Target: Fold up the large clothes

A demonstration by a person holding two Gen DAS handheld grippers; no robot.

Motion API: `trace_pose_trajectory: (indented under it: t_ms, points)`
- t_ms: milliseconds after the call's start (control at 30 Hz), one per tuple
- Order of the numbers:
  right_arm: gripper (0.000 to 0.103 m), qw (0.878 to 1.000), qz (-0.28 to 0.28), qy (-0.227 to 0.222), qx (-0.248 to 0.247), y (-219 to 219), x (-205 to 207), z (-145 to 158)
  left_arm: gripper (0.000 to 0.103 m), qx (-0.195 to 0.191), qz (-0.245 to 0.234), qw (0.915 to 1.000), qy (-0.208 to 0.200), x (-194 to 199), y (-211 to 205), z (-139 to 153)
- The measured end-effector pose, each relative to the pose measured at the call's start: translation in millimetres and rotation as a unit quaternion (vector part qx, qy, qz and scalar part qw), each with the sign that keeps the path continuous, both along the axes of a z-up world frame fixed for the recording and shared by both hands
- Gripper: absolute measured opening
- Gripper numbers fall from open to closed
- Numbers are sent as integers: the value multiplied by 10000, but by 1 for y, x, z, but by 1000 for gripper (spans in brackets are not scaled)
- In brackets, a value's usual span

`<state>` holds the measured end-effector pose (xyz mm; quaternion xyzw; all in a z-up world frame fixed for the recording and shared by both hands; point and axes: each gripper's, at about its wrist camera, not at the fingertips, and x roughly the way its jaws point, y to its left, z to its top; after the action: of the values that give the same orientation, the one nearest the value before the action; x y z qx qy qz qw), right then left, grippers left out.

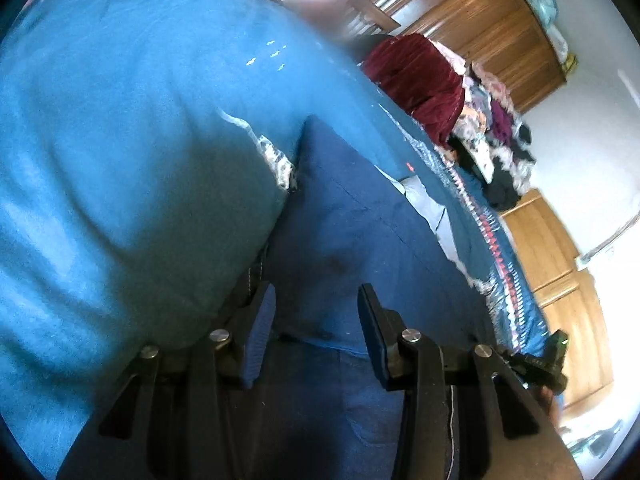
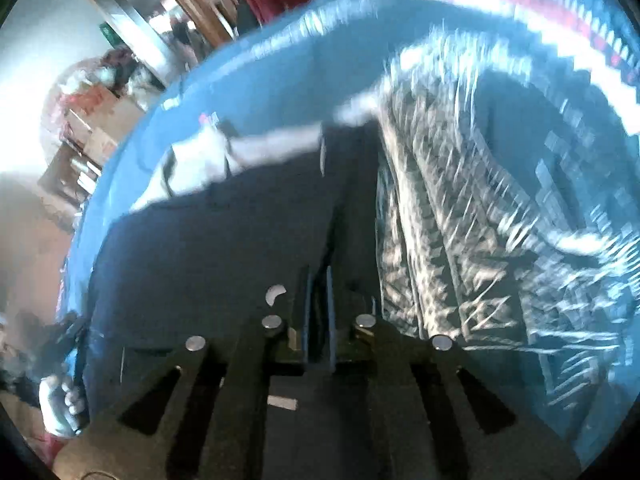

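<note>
right tongs (image 2: 318, 280) pinch dark garment (image 2: 224, 248) (left tongs (image 1: 316, 308) gape).

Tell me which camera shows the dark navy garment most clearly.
The left wrist view: the dark navy garment lies sharp there on the teal bedspread, seams visible, ahead of the open left claw. The right wrist view shows it motion-blurred, with the right claw shut on its edge.

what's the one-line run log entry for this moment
task: fold large clothes | left tool: open over navy garment | right tool: shut on navy garment | surface: blue bedspread
</note>
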<state>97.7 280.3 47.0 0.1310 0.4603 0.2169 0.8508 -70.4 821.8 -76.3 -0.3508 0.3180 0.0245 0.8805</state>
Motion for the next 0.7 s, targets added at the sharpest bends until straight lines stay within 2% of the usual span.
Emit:
trace_pose_trajectory:
  t_ms: [67, 100, 133, 167, 200, 233, 267, 300, 333, 367, 400, 467, 500, 533, 633, 700]
  points:
    - [14, 9992, 227, -305, 94, 13, -6, 10, 53, 289, -145, 9995, -44, 0, -8, 14]
    - [15, 9977, 574, -301, 202, 26, -5, 7, 60, 375, -188, 9991, 39, 2, -9, 14]
    - [17, 9952, 901, -202, 326, 38, -3, -1, 63, 412, -198, 9988, 154, 5, -9, 11]
    - [21, 9918, 1206, -22, 413, 49, 0, -14, 63, 418, -158, 9981, 432, 11, -5, -2]
    - [21, 9881, 1476, 307, 313, 61, 3, -34, 61, 367, -150, 9978, 534, 13, -2, -10]
    - [8, 9859, 1567, 559, 151, 64, 6, -52, 60, 243, -143, 9983, 502, 13, 3, -15]
    - [0, 9873, 1494, 521, 144, 55, 5, -56, 58, 93, -114, 9988, 461, 10, 8, -13]
    - [0, 9879, 1402, 597, 304, 40, 2, -51, 54, 66, -105, 9984, 555, 7, 12, -10]
    - [2, 9913, 1161, 586, 209, 23, -5, -40, 55, 123, -102, 9979, 632, 1, 16, -5]
    - [12, 9938, 1010, 466, -17, 12, -14, -30, 56, 275, -54, 9971, 708, -9, 19, 1]
    - [19, 9951, 923, 251, -268, -1, -30, -15, 56, 557, -11, 9947, 868, -20, 21, 7]
    - [51, 9957, 627, -137, -672, -18, -66, 9, 57, 1152, -109, 9885, 975, -39, 9, 20]
    - [58, 9953, 381, -282, -847, -23, -87, 17, 58, 1307, -148, 9869, 938, -45, 0, 26]
    - [69, 9940, 171, -395, -1002, -22, -108, 22, 61, 1442, -196, 9856, 859, -52, -13, 33]
    - [69, 9902, 267, -666, -1199, 0, -152, 15, 64, 1926, -292, 9792, 572, -64, -71, 42]
    - [69, 9883, 371, -680, -1316, 20, -171, 4, 64, 2170, -330, 9743, 515, -64, -108, 34]
